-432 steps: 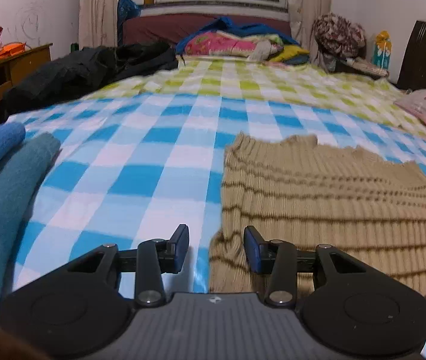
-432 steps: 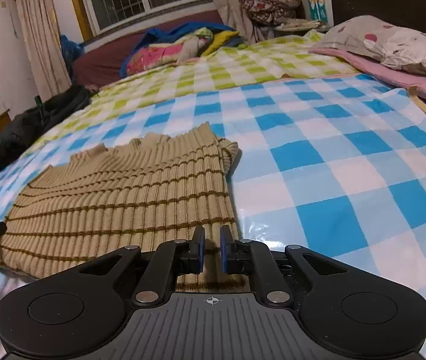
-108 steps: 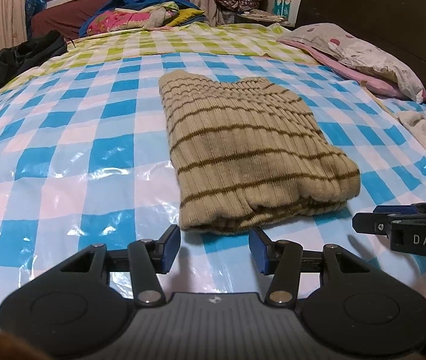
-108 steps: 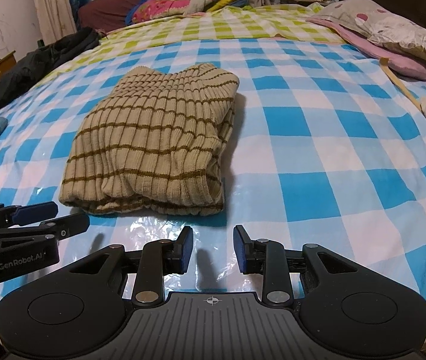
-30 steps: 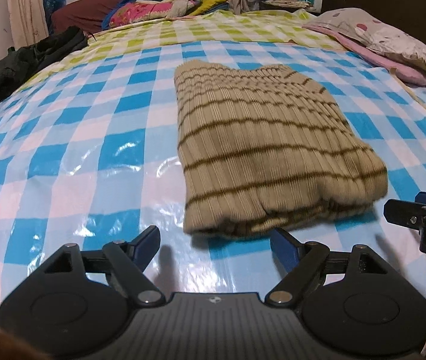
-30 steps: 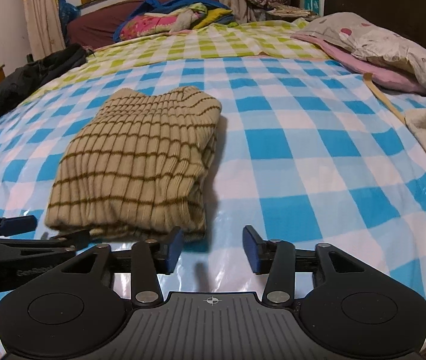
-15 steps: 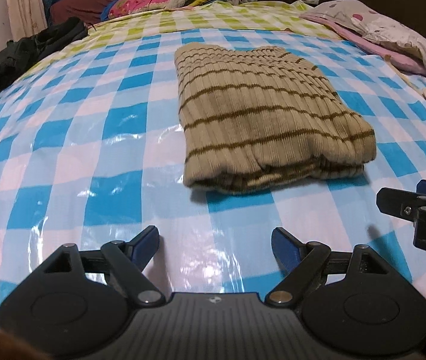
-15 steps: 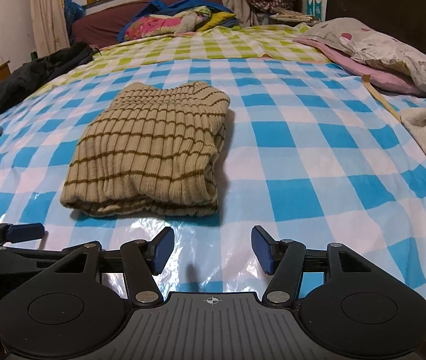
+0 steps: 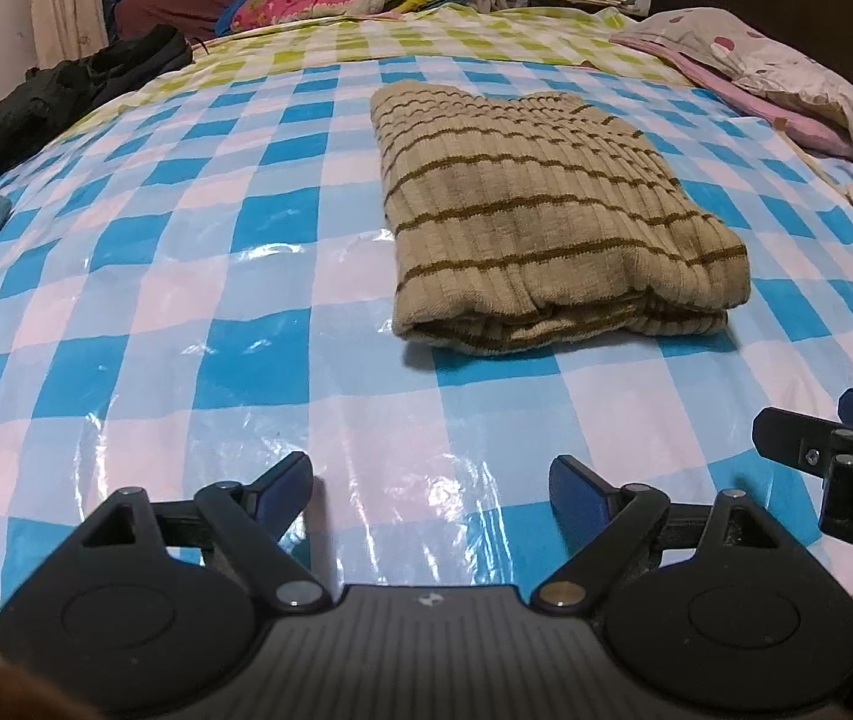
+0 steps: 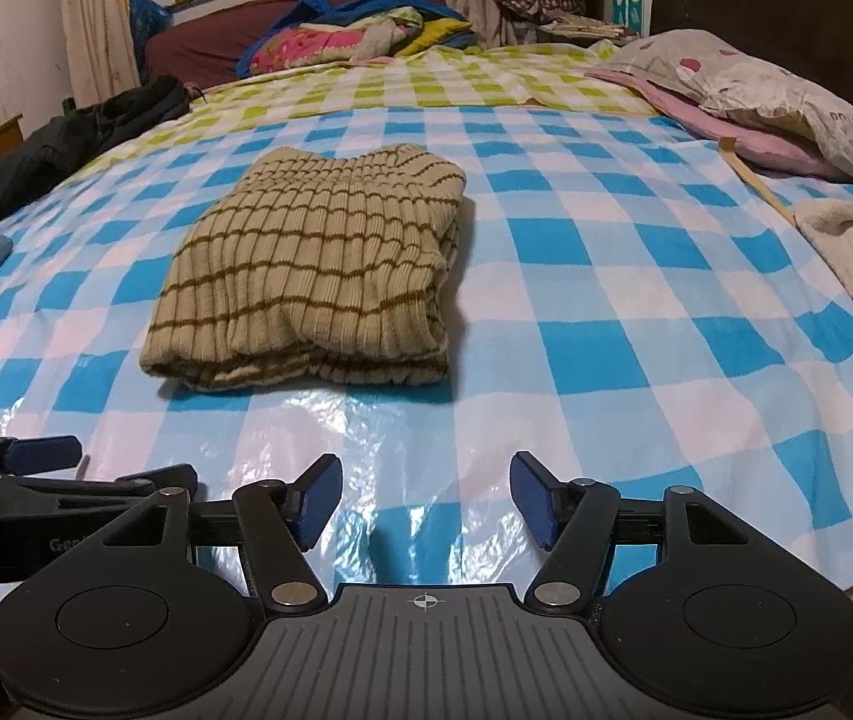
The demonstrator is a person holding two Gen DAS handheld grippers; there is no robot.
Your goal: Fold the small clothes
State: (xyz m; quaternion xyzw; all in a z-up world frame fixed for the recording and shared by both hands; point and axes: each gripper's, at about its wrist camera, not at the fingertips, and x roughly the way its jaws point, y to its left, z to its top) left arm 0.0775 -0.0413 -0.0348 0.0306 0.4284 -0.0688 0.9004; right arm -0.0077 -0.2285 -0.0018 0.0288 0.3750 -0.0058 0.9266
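I hold both grippers, left (image 9: 431,483) and right (image 10: 425,495), jaws wide and empty; the sweater (image 10: 312,264) lies folded mid-bed, fold complete.

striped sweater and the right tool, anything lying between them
Nothing lies there: in the right wrist view only bare blue-checked plastic sheet runs from the folded striped sweater to the open right tool.

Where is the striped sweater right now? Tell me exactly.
The striped sweater lies folded on the blue checked sheet, ahead of both open claws and touching neither. It sits right of centre in the left wrist view and left of centre in the right wrist view.
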